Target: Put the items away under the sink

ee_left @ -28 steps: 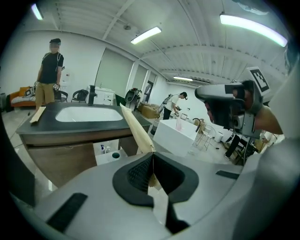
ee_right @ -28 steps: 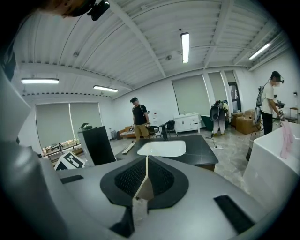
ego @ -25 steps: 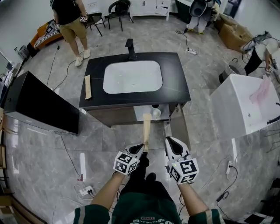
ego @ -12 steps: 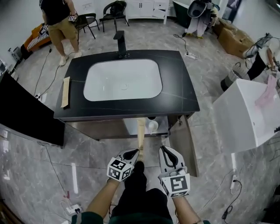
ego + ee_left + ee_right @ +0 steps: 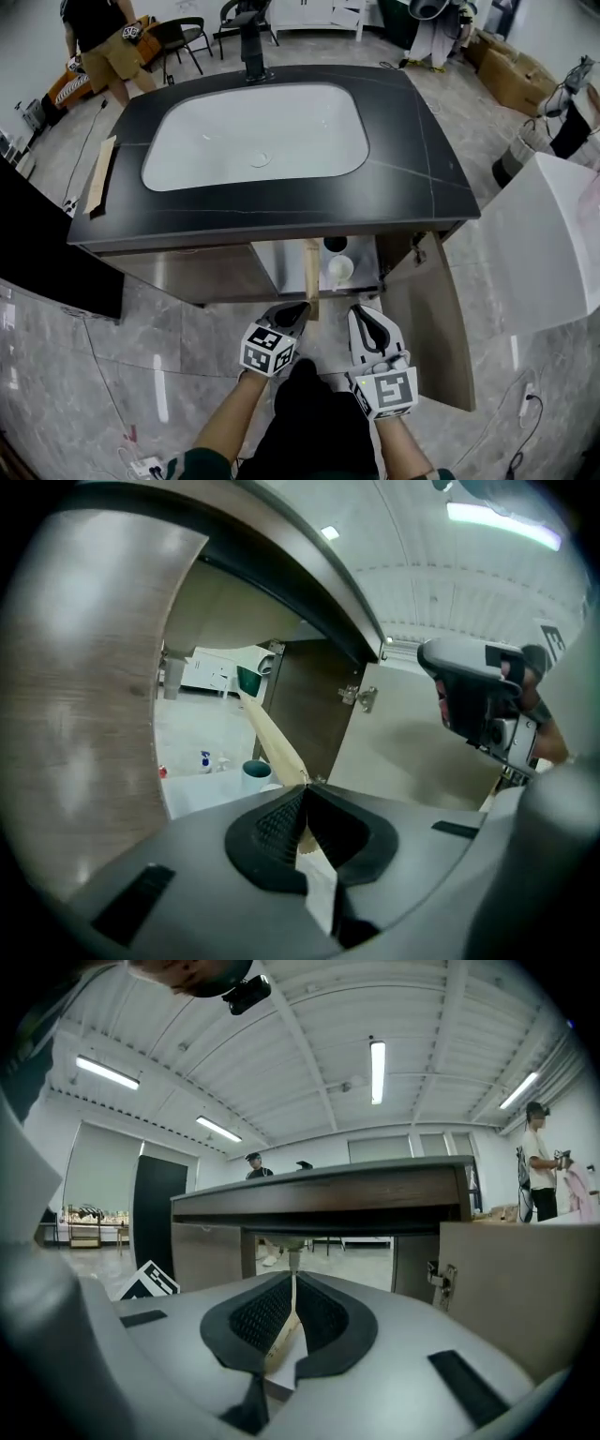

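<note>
Wooden strip (image 5: 312, 272) clamped in left gripper (image 5: 302, 310); right gripper (image 5: 360, 311) pinched together, empty. Spray bottles (image 5: 205, 760) only in left gripper view; countertop plank (image 5: 100, 173) only in head view.

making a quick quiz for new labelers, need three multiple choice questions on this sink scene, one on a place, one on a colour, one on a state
1. Where does the loose wooden strip on the counter lie?
A. left of the basin
B. inside the basin
C. at the counter's right edge

2. What colour is the counter?
A. white
B. black
C. light wood

3. How does the cabinet door under the counter stand?
A. shut
B. swung open
C. taken off and laid on the floor

Answers:
1 A, since the head view shows the strip flat on the counter near its left edge, apart from the basin.
2 B, since the top is black around a white basin.
3 B, since the door juts out toward the person at the right and leaves the compartment open.
</note>
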Tool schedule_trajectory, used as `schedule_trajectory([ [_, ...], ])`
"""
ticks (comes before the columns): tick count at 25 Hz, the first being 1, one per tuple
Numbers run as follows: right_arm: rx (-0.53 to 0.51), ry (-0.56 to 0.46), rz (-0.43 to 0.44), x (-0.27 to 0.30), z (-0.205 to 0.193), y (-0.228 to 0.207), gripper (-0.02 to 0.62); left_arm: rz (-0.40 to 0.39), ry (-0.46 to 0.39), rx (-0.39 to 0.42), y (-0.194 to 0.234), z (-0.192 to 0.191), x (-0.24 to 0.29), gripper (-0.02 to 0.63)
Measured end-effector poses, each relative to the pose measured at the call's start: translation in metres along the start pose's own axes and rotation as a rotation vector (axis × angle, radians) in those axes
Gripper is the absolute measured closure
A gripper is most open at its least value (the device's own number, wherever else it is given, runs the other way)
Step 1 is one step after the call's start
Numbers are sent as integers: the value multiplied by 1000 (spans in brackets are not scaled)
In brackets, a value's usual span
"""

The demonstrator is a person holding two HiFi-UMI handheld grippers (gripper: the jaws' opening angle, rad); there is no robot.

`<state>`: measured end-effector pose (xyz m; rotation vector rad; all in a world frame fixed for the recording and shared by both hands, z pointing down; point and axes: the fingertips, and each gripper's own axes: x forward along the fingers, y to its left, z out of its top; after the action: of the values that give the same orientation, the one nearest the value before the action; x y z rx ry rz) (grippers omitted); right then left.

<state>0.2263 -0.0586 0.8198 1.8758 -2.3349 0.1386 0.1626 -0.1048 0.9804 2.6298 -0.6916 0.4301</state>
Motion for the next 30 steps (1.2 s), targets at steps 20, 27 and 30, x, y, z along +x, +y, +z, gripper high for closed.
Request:
schedule_trajectory([
  [20,37,6,-20,34,-158,-32,552,57,93,-121,106,-124,157,594],
  [27,38,37,-22,18,-180,-39,552,87,172,-141,114,-140,192,594],
  [30,33,45,-27,14,-184,-42,552,100,190,-169,118,-144,200,594],
])
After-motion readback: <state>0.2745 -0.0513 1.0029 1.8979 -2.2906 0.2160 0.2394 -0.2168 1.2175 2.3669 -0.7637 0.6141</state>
